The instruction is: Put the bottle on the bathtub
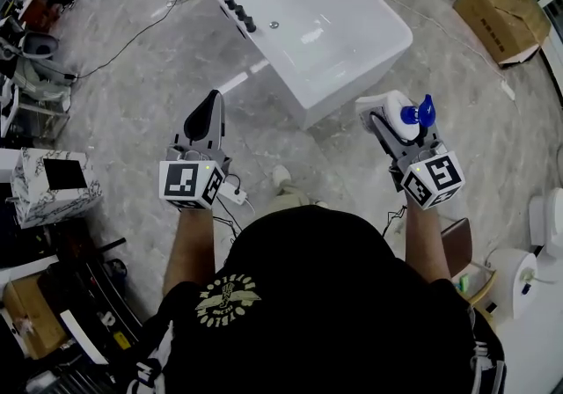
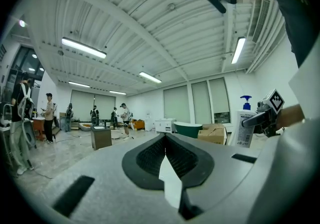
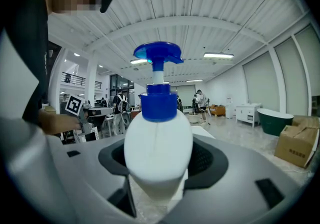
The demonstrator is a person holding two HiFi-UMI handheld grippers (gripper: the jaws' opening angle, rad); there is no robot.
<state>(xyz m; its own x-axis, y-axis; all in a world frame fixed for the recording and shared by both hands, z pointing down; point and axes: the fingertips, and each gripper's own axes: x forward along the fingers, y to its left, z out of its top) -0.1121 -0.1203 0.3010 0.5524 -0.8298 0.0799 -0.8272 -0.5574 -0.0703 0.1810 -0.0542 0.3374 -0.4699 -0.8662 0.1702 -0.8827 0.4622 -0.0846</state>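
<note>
Item: white pump bottle (image 1: 393, 113), pinched in my right tool (image 1: 388, 120).
I hold it over the floor (image 1: 132, 89), near the bathtub (image 1: 352, 89) but apart from it; my left tool (image 1: 209, 109) is pressed together, empty.

shirt (image 1: 325, 295): black | emblem (image 1: 227, 299): gold, round | left tool (image 1: 209, 104), right tool (image 1: 389, 115): grey, marker cubes (image 1: 191, 183)

Left gripper (image 1: 210, 108) jaws together, right gripper (image 1: 392, 117) jaws on bottle (image 3: 158, 150)

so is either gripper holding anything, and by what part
The right gripper holds the bottle by its lower body. The left gripper is shut on nothing.
</note>
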